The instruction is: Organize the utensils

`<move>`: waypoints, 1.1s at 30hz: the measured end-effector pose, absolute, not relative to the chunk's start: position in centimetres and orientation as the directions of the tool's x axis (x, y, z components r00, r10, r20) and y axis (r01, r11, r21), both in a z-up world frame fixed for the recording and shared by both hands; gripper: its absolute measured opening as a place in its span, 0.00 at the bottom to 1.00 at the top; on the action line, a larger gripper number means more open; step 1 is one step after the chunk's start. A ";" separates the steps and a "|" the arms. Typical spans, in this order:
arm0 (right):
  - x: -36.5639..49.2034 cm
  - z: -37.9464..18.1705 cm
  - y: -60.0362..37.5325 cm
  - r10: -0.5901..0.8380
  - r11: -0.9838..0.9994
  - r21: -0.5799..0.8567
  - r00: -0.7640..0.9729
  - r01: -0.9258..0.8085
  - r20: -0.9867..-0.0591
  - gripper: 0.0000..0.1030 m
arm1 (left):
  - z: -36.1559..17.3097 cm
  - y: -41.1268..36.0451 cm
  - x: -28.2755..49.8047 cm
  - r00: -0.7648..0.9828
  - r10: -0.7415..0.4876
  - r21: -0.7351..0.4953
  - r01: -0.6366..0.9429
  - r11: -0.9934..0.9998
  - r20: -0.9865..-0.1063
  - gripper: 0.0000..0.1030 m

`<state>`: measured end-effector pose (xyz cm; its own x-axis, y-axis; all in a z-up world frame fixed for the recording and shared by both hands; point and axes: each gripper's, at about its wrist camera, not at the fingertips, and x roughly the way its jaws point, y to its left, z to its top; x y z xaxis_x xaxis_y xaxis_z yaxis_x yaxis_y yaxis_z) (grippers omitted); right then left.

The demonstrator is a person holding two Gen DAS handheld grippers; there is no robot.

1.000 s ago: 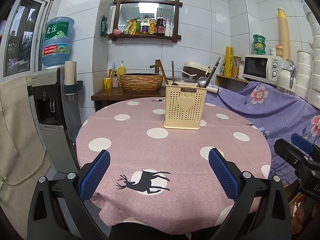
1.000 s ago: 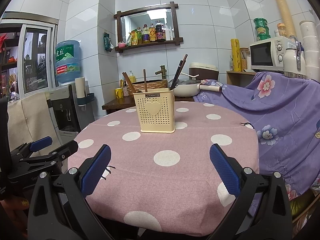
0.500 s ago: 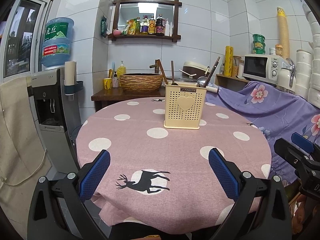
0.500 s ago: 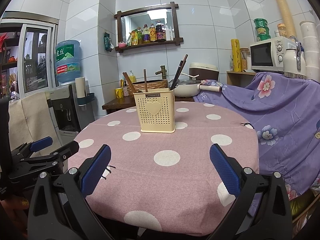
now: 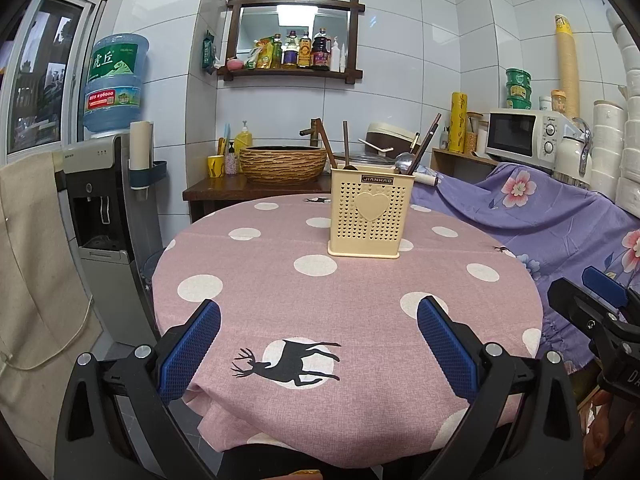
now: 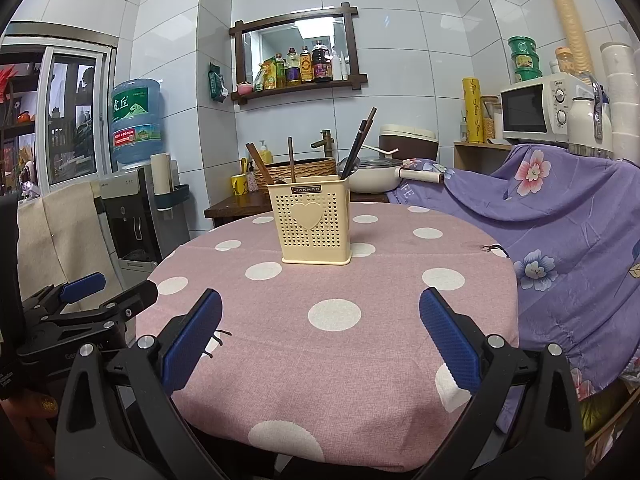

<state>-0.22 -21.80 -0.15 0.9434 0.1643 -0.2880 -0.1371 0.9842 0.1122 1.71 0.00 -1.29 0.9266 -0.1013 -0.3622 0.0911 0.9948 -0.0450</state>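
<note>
Tabletop (image 5: 280, 280); both claws (image 5: 319, 344) (image 6: 320, 338) level, agape

Matt woven tablecloth (image 5: 360, 292), perforated cream plastic holder (image 5: 370, 216), glossy wall tiles (image 5: 420, 40), wooden chopsticks (image 6: 360, 144).

The right gripper (image 6: 320, 336) hangs over the near edge of the round table (image 6: 400, 344), jaws spread wide with nothing between the blue pads (image 6: 192, 344). Toward the table's far edge stands the cream utensil holder (image 6: 314, 222), upright, with dark chopsticks (image 6: 360, 144) leaning out of its right side and wooden handles (image 6: 291, 160) rising on the left. Off the table's left edge, the left gripper (image 6: 108, 288) pokes in, its jaws parted.
</note>
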 end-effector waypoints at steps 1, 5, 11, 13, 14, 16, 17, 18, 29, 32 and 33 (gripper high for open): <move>-0.2 -0.2 -21.8 0.165 0.984 0.112 0.943 -0.138 -0.289 0.95 | -1.3 0.0 1.7 0.926 -0.102 -0.046 0.092 0.995 -0.363 0.94; -0.3 -0.2 -21.9 0.165 0.984 0.109 0.943 -0.139 -0.287 0.95 | -1.3 0.0 1.7 0.926 -0.103 -0.048 0.091 0.995 -0.363 0.94; -0.3 -0.2 -22.0 0.166 0.984 0.106 0.944 -0.141 -0.287 0.95 | -1.3 0.0 1.7 0.927 -0.103 -0.047 0.093 0.995 -0.362 0.94; -0.3 -0.2 -21.9 0.166 0.984 0.106 0.944 -0.141 -0.286 0.95 | -1.3 0.0 1.7 0.926 -0.103 -0.046 0.092 0.995 -0.362 0.94; -0.3 -0.2 -21.9 0.166 0.984 0.106 0.944 -0.141 -0.286 0.95 | -1.3 0.1 1.7 0.926 -0.104 -0.047 0.093 0.995 -0.363 0.94; -0.3 -0.2 -22.0 0.168 0.984 0.103 0.943 -0.143 -0.287 0.95 | -1.3 0.1 1.7 0.926 -0.103 -0.047 0.092 0.995 -0.364 0.94; -0.3 -0.2 -22.0 0.168 0.984 0.102 0.943 -0.144 -0.287 0.95 | -1.3 0.0 1.7 0.926 -0.102 -0.048 0.091 0.995 -0.364 0.94; -0.3 -0.2 -22.0 0.168 0.984 0.101 0.943 -0.145 -0.288 0.95 | -1.3 0.0 1.7 0.926 -0.102 -0.048 0.091 0.995 -0.363 0.94; -0.3 -0.2 -22.0 0.169 0.984 0.101 0.943 -0.146 -0.287 0.95 | -1.3 0.0 1.7 0.926 -0.103 -0.048 0.091 0.995 -0.364 0.94; -0.3 -0.3 -22.0 0.170 0.984 0.100 0.943 -0.147 -0.287 0.95 | -1.3 0.0 1.7 0.926 -0.103 -0.047 0.092 0.995 -0.364 0.94; -0.3 -0.3 -22.0 0.170 0.984 0.100 0.943 -0.147 -0.287 0.95 | -1.3 0.1 1.7 0.925 -0.103 -0.047 0.092 0.995 -0.365 0.94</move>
<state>-0.29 -21.99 -0.27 0.9427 0.1696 -0.2871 -0.1466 0.9841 0.1000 1.73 0.05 -1.32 0.9255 -0.1028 -0.3645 0.0920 0.9947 -0.0469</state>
